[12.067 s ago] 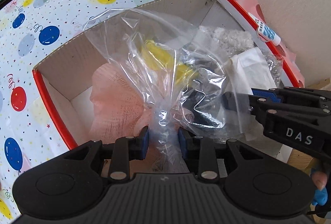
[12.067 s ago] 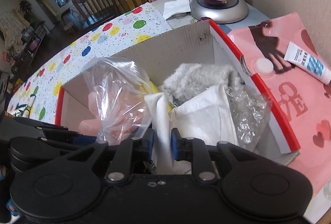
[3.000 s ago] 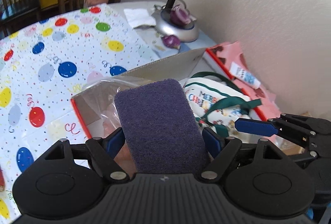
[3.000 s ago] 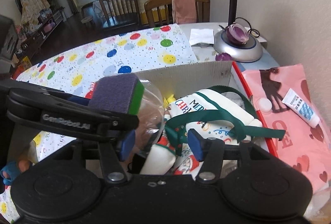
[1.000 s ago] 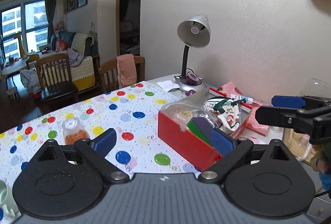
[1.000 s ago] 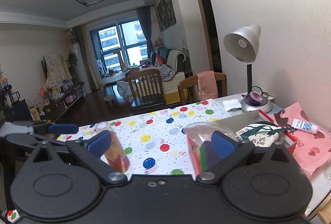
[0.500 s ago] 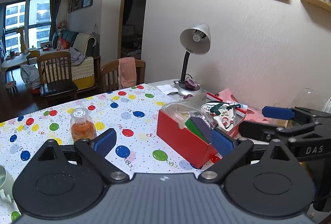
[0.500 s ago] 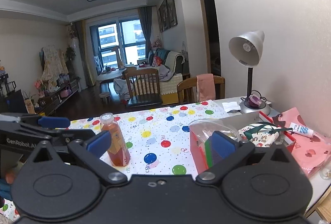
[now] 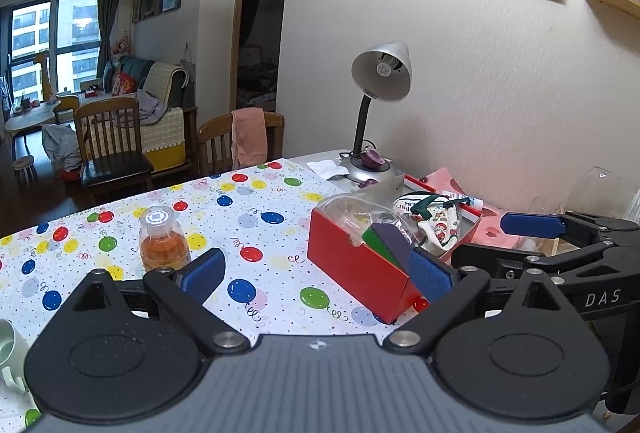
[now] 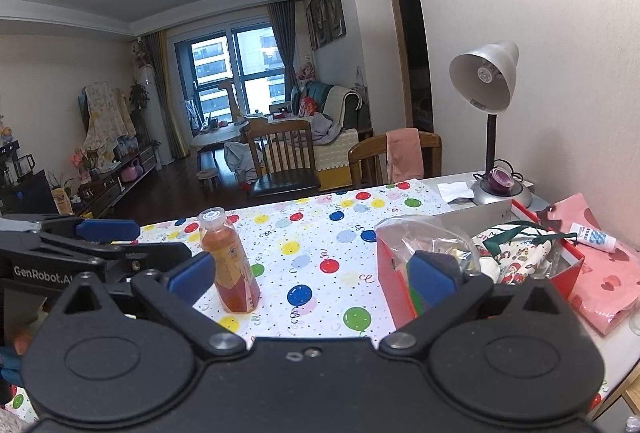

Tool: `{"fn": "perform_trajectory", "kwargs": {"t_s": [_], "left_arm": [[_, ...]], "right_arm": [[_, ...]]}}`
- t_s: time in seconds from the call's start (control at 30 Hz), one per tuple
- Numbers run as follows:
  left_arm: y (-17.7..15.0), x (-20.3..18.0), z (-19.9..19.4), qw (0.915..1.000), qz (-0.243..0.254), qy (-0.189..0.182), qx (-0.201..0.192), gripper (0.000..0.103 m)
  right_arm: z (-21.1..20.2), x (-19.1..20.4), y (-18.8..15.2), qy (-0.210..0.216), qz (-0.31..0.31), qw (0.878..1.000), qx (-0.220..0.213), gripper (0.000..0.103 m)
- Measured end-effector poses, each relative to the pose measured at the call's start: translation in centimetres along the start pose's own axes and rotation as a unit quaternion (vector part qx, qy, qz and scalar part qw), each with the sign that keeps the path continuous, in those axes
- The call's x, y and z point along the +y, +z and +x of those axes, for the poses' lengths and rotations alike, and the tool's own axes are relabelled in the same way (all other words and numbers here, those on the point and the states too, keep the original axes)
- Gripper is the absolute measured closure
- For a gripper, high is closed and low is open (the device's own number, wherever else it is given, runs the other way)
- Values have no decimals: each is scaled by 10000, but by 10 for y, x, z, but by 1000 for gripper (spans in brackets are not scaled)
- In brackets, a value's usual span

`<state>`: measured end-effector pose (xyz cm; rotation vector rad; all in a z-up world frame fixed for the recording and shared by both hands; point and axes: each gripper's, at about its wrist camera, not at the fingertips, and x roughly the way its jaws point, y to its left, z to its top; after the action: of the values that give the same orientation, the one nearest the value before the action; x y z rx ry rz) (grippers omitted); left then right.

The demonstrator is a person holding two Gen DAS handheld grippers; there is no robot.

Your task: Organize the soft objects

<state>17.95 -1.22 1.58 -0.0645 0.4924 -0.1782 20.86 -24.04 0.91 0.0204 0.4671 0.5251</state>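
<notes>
A: Looking along the left gripper (image 9: 318,275), pads spread wide and empty?
B: Yes; the red box (image 9: 354,265), stuffed with the sponge (image 9: 390,239), stands beyond its right pad.
A: Right gripper (image 10: 312,275)?
B: Equally spread, box behind its right pad.

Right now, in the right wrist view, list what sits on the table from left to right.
Orange drink bottle → red box stuffed with soft things → lamp base → pink gift bag, with a white tube lying on it.
</notes>
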Motion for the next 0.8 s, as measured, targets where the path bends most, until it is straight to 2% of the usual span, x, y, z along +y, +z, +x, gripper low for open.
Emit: {"fn": "perform_trajectory", "kwargs": {"t_s": [0.8], "left_arm": [[2,13,5,10000,-34,2,6,5]], "right_arm": [[16,1,5,-88,102,9999,50,0]]}}
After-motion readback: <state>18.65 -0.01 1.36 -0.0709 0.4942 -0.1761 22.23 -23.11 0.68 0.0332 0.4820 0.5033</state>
